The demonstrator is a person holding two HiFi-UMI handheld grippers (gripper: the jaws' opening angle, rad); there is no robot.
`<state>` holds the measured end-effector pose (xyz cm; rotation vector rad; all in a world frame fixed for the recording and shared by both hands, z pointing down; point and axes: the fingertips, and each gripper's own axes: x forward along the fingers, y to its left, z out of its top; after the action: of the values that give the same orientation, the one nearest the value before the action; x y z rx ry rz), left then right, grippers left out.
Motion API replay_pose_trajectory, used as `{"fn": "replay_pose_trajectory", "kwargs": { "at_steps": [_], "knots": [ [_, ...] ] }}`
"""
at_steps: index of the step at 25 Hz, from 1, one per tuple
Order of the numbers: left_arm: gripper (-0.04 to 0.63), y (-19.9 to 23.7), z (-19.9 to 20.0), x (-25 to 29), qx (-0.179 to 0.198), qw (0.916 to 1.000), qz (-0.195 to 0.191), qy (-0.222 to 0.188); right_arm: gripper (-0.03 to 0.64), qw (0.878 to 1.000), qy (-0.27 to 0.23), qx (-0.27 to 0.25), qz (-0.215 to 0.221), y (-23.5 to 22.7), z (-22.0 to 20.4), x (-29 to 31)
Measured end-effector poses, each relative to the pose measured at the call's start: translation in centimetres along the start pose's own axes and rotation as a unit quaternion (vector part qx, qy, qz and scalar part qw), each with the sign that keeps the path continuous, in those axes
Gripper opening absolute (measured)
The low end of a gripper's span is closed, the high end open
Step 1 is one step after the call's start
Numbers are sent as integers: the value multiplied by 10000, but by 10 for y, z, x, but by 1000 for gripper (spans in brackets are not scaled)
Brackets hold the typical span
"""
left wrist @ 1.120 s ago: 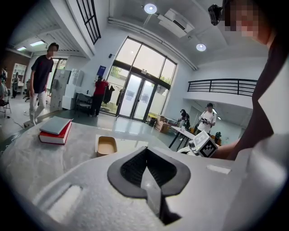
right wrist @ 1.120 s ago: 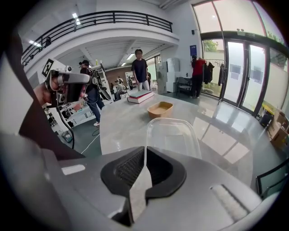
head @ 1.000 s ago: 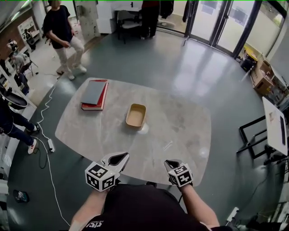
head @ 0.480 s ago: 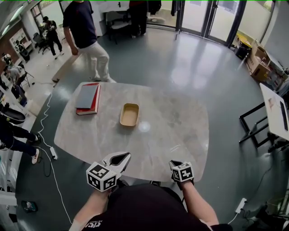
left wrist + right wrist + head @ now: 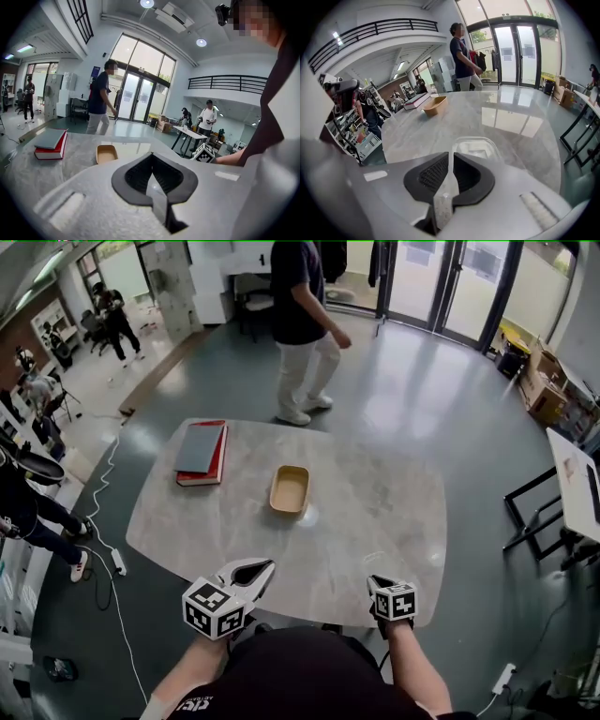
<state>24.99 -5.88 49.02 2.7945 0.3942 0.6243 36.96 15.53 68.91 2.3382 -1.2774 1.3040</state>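
Marble-patterned table (image 5: 375,512), seen from the head view, with a person standing at its near edge and holding a gripper in each hand just off that edge. The left gripper (image 5: 255,570) has its jaws pressed together along one seam, with nothing between them, as the left gripper view (image 5: 151,164) shows. The right gripper (image 5: 376,581) is likewise closed and empty in its own view (image 5: 450,161).

A clear plastic container (image 5: 476,145) lies on the table just beyond the right gripper's jaws, a little right of their seam. It is near them but not touching, and its longer side seems to run away from the gripper. It is too faint to pick out in the head view. The right gripper is plainly the nearer of the two to it.

A tan tray (image 5: 289,490) sits near the middle of the table, well apart from both grippers. Its long axis runs near to far. It lies far and slightly right of the left gripper, and far and left of the right one. The left gripper view shows it open and empty (image 5: 107,153). Bare tabletop lies between it and either gripper.

A stack of books (image 5: 201,452), grey on red, rests at the far left corner. A person in a dark shirt (image 5: 305,324) walks past the far edge, clear of the tabletop.
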Motion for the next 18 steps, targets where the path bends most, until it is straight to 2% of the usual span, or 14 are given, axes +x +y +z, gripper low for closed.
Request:
{"fn": "replay_pose_trajectory", "kwargs": {
  "at_steps": [7,12,18],
  "knots": [
    [-3,31,7,-27,-2,9996,256,-143,55,9993,-363,106,32,13,33,-14],
    [-3,44,19,-43,28,9989,382,-276,55,9968,-797,7,114,27,74,-40],
    [-3,52,41,-66,280,9969,553,-489,44,9879,-1377,-326,637,72,124,-70]
  ]
}}
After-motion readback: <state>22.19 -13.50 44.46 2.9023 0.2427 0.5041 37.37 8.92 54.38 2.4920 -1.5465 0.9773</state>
